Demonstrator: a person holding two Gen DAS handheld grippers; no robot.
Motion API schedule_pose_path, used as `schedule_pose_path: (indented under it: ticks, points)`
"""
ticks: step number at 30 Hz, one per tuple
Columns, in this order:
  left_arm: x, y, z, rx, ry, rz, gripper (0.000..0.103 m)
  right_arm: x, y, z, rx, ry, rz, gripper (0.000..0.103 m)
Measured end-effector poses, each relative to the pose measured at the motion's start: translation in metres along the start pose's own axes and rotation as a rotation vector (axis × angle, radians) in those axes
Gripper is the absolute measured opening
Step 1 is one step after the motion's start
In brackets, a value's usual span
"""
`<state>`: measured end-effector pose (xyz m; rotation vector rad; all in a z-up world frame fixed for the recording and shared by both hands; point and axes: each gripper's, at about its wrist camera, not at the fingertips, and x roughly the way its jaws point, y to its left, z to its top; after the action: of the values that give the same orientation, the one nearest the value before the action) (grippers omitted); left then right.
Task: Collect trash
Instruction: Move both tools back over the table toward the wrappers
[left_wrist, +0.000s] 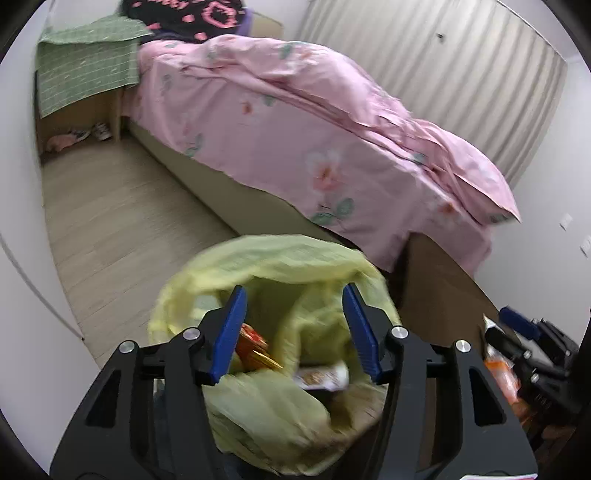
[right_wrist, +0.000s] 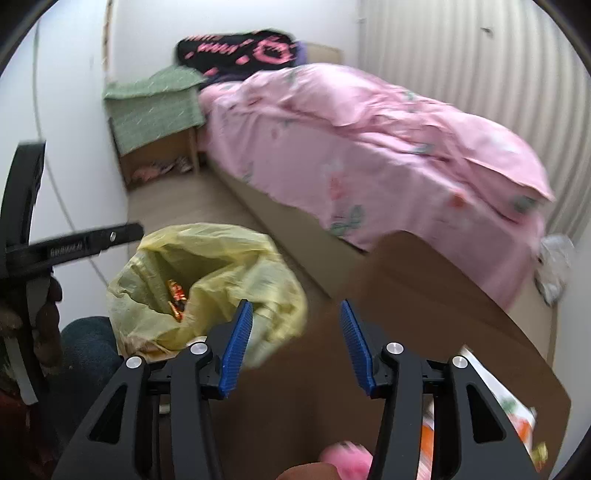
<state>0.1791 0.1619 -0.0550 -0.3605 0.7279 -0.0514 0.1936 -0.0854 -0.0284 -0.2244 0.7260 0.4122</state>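
Observation:
A yellow-green trash bag (left_wrist: 266, 266) stands open on the floor, with an orange-red wrapper (left_wrist: 255, 345) and a white wrapper (left_wrist: 321, 376) inside. My left gripper (left_wrist: 294, 295) hangs open over the bag's mouth, with nothing pressed between its blue pads. In the right wrist view the same bag (right_wrist: 207, 273) sits left of my right gripper (right_wrist: 295, 308), which is open and empty above a brown table (right_wrist: 424, 295). An orange and white wrapper (right_wrist: 517, 413) and a blurred pink thing (right_wrist: 347, 456) lie on the table near its front.
A bed with a pink floral cover (left_wrist: 314, 129) fills the far side. A nightstand under a green cloth (left_wrist: 85, 70) stands in the corner with shoes (left_wrist: 92, 133) below. Crumpled white plastic (right_wrist: 557, 266) lies by the bed's foot. A person's knee (right_wrist: 88, 343) is beside the bag.

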Motion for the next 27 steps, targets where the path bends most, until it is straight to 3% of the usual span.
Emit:
schedule_pose_path:
  ticks: [4, 10, 14, 17, 23, 27]
  points:
    - [-0.010, -0.038, -0.014, 0.077, 0.007, -0.062, 0.055, -0.046, -0.029, -0.032, 0.058, -0.055, -0.025, 0.059]
    - [-0.015, -0.115, -0.050, 0.236, 0.066, -0.182, 0.056, -0.106, -0.064, -0.101, 0.089, -0.022, -0.154, 0.059]
    - [-0.020, -0.164, -0.080, 0.343, 0.110, -0.272, 0.056, -0.150, -0.099, -0.148, 0.201, -0.018, -0.259, 0.059]
    - [-0.020, -0.195, -0.101, 0.388, 0.171, -0.354, 0.056, -0.175, -0.120, -0.182, 0.273, -0.022, -0.285, 0.059]
    - [-0.028, -0.245, -0.147, 0.511, 0.230, -0.409, 0.056, -0.198, -0.142, -0.237, 0.337, 0.001, -0.402, 0.059]
    - [-0.032, -0.279, -0.183, 0.639, 0.309, -0.483, 0.056, -0.206, -0.160, -0.269, 0.409, 0.006, -0.426, 0.059]
